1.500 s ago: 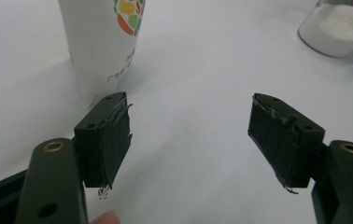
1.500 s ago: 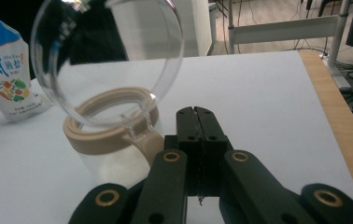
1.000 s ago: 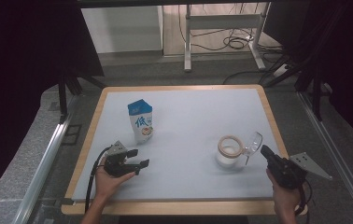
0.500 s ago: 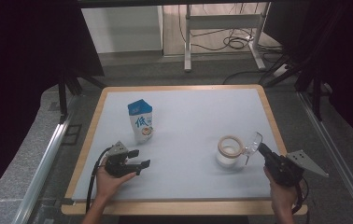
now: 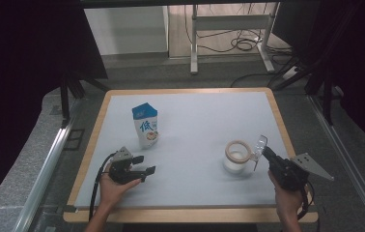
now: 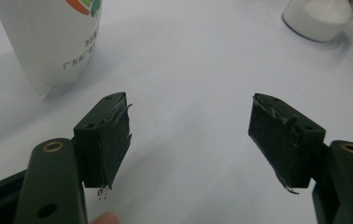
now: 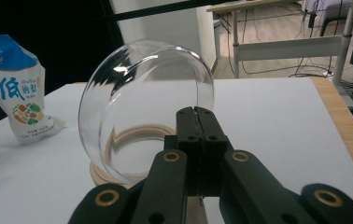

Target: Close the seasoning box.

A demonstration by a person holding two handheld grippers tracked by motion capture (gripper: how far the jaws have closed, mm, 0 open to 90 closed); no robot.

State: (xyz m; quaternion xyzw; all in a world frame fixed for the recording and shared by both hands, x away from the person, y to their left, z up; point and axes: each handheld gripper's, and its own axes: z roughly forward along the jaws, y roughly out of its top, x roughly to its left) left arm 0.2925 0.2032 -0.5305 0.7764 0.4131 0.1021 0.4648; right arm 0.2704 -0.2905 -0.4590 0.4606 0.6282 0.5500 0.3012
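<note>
High view puts the right gripper (image 5: 266, 153) at four o'clock on the table (image 5: 204, 108), jaws pinched on a clear glass lid (image 5: 259, 147) tipped up just beside its jar (image 5: 237, 157); the left gripper (image 5: 144, 164), at eight o'clock, gapes wide and empty, with a milk carton (image 5: 146, 125) farther off at ten o'clock.

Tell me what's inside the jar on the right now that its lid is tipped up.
The jar holds a white grainy fill, seen through its wall in the left gripper view. The right gripper holds the glass lid upright; the wooden rim hides the fill level.
</note>
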